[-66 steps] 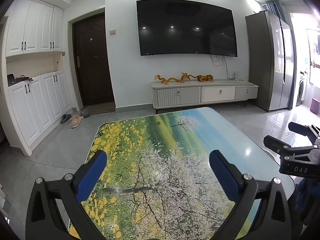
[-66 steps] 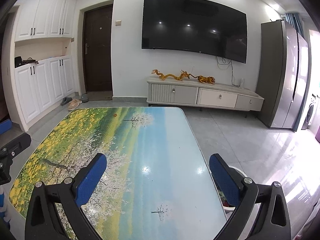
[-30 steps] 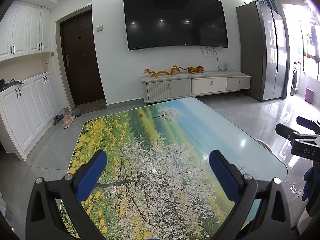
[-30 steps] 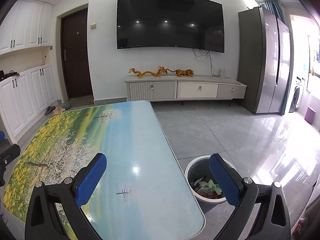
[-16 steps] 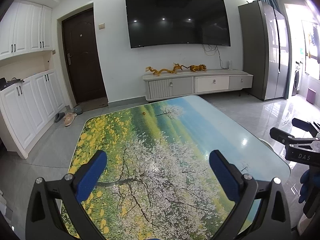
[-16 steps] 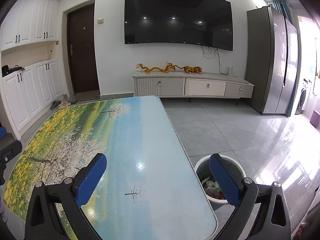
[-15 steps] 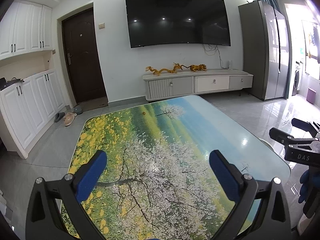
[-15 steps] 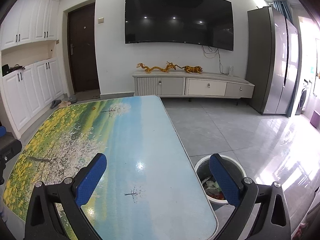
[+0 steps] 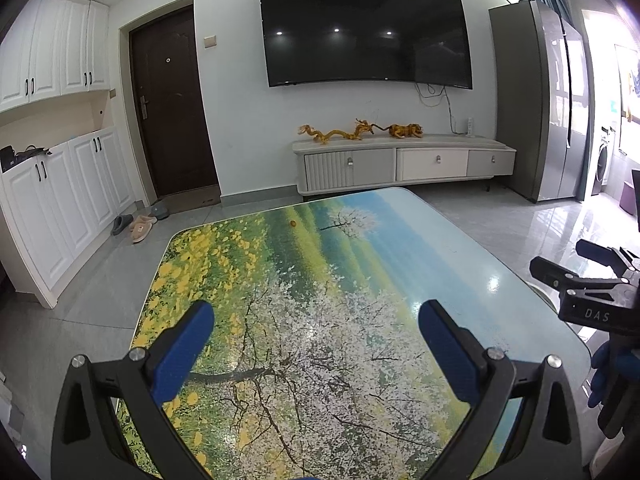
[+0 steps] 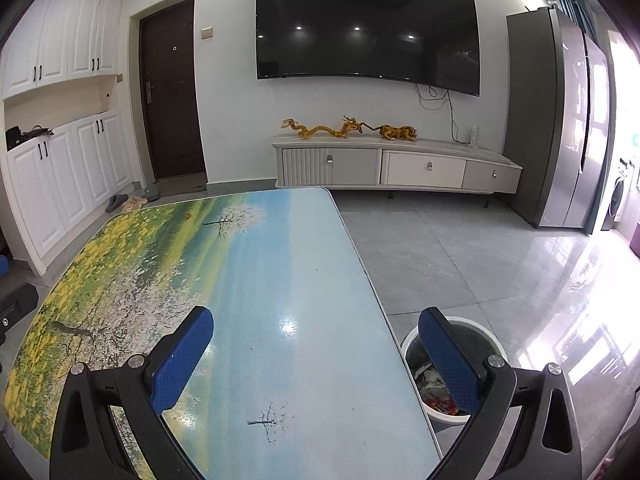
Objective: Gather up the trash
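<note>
A table (image 9: 320,280) printed with a flower landscape fills both views (image 10: 280,280). A small orange scrap (image 9: 293,223) lies near its far edge; it also shows in the right wrist view (image 10: 187,215). My left gripper (image 9: 316,316) is open and empty above the near part of the table. My right gripper (image 10: 316,320) is open and empty over the table's right edge; it shows in the left wrist view (image 9: 576,264) at the right. A white trash bin (image 10: 412,340) holding colourful trash stands on the floor by the table's right side, partly behind my right finger.
A TV cabinet (image 10: 396,170) with golden figures stands under a wall TV (image 10: 366,28). A grey fridge (image 10: 560,120) is at the right. White cupboards (image 9: 60,184), a dark door (image 9: 172,104) and slippers (image 9: 136,226) are at the left.
Both grippers have shifted slightly; the views have turned a little to the right. Both stay open and empty.
</note>
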The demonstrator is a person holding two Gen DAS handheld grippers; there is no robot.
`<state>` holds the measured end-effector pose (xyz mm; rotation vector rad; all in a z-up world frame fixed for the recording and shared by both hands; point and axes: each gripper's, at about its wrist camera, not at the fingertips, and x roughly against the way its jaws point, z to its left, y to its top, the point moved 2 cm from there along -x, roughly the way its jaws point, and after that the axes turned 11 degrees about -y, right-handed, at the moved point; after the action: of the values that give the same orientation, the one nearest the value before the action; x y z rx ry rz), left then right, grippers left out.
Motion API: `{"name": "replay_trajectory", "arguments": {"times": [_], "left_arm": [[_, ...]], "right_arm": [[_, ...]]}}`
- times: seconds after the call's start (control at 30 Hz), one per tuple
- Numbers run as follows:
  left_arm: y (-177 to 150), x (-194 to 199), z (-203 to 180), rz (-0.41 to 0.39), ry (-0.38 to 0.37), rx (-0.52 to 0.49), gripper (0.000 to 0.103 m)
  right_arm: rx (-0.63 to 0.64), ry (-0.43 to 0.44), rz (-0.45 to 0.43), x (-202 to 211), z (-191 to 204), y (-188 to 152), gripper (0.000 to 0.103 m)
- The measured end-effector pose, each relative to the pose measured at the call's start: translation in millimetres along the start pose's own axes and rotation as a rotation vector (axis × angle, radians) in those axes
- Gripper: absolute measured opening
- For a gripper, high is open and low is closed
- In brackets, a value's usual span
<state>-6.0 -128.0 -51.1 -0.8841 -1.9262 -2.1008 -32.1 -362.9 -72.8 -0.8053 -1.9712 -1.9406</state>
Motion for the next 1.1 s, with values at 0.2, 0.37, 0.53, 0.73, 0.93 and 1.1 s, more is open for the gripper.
{"name": "replay_trajectory", "arguments": {"times": [0.2, 0.37, 0.53, 0.73, 0.93, 1.1], "left_arm": [[-0.6, 3.0, -1.1, -0.003, 0.002, -0.008, 0.103], [-1.3, 11.8, -3.7, -0.018, 0.001, -0.006, 0.103], [-4.5, 25.0, -7.5, -0.031, 0.004, -0.018, 0.103], [-2.4, 46.8, -8.1, -0.07, 0.012, -0.027, 0.103], [-2.5, 62.4, -2.9, -0.089, 0.028, -0.03, 0.103], [-3.8, 67.8, 13.8, -0.083, 0.05, -0.015, 0.103]], "right_arm": [[0.016, 0.01, 0.002, 4.2, 7.5, -6.3, 0.103], [0.019, 0.007, -0.014, 11.7, 6.9, -5.2, 0.103], [0.024, 0.008, -0.036, 23.0, 7.2, -2.7, 0.103], [0.026, 0.01, -0.073, 39.8, 9.8, 4.0, 0.103], [0.026, 0.008, -0.099, 50.9, 15.1, 10.5, 0.103], [0.028, 0.012, -0.096, 51.5, 22.2, 8.2, 0.103]]}}
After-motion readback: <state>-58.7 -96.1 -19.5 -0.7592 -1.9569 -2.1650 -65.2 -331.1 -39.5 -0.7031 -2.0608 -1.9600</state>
